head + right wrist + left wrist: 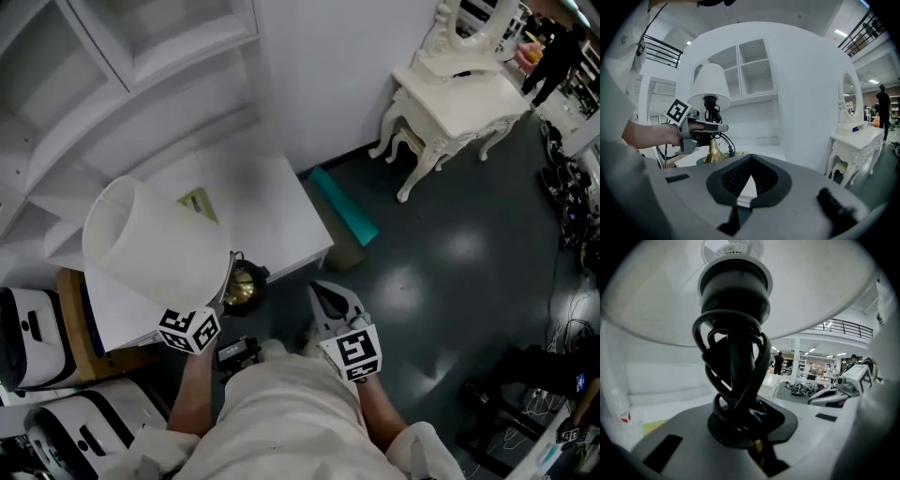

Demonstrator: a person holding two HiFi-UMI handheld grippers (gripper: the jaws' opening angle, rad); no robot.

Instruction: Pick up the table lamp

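The table lamp has a white shade (150,246) and a brass foot (241,288), and it hangs clear of the white table (272,197). My left gripper (223,300) is shut on the lamp's stem just under the shade. Close up, that stem (736,362) is wound with black cord and sits between the left gripper's (740,427) pads. From the right gripper view the lamp (710,82) shows at the left, with the left gripper (719,126) clamped across it above the brass foot (712,152). My right gripper (323,295) (750,180) is shut, holds nothing and floats to the right of the lamp.
A green sheet (199,203) lies on the table. White shelving (754,70) stands behind it. An ornate white dressing table (459,103) stands at the far right, and a teal object (345,208) lies on the dark floor. White machines (37,337) sit at the lower left.
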